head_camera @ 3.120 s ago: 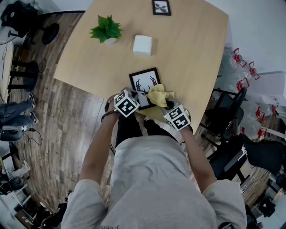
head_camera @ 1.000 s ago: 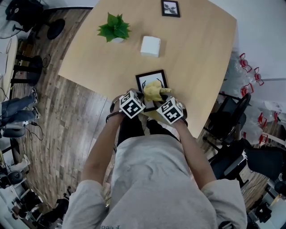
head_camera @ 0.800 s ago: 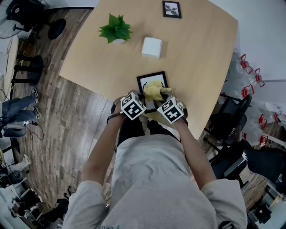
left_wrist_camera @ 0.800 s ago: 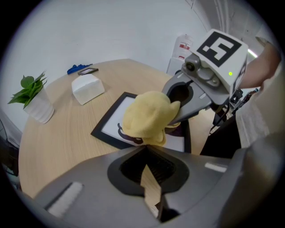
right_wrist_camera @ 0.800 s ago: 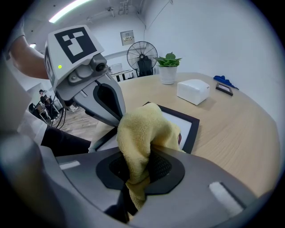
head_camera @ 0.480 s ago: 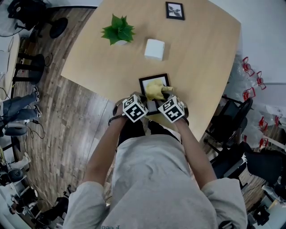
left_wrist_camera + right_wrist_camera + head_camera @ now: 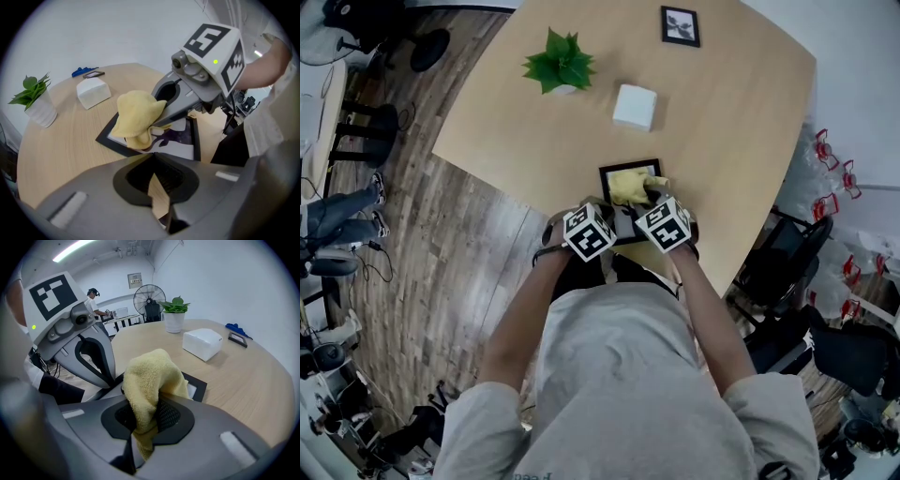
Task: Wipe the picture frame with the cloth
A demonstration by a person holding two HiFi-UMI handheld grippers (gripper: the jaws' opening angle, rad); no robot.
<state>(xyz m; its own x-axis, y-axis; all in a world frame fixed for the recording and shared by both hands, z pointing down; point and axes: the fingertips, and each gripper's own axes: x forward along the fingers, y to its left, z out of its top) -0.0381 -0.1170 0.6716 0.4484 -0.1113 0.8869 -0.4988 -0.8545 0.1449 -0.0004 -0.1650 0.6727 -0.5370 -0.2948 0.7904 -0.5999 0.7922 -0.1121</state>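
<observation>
A black picture frame (image 7: pixel 606 172) with a deer print lies flat near the table's front edge. A yellow cloth (image 7: pixel 628 186) rests on its glass, and my right gripper (image 7: pixel 652 199) is shut on that cloth. In the right gripper view the cloth (image 7: pixel 152 376) bunches out of the jaws over the frame (image 7: pixel 199 387). My left gripper (image 7: pixel 614 228) is at the frame's near edge, shut on it. In the left gripper view, the frame (image 7: pixel 185 140) lies just past my left gripper (image 7: pixel 157 176), with the cloth (image 7: pixel 133 117) and right gripper (image 7: pixel 161 117) on top.
A potted plant (image 7: pixel 560 64), a white box (image 7: pixel 635 106) and a small second frame (image 7: pixel 680 25) stand farther back on the wooden table (image 7: pixel 506 131). Office chairs (image 7: pixel 778 262) stand at the right. A fan (image 7: pixel 148 301) and a person (image 7: pixel 95 303) are far behind.
Over three seconds my right gripper carried the cloth from the frame's right edge onto its glass, closer to the left gripper. In the last second the cloth shifted only slightly.
</observation>
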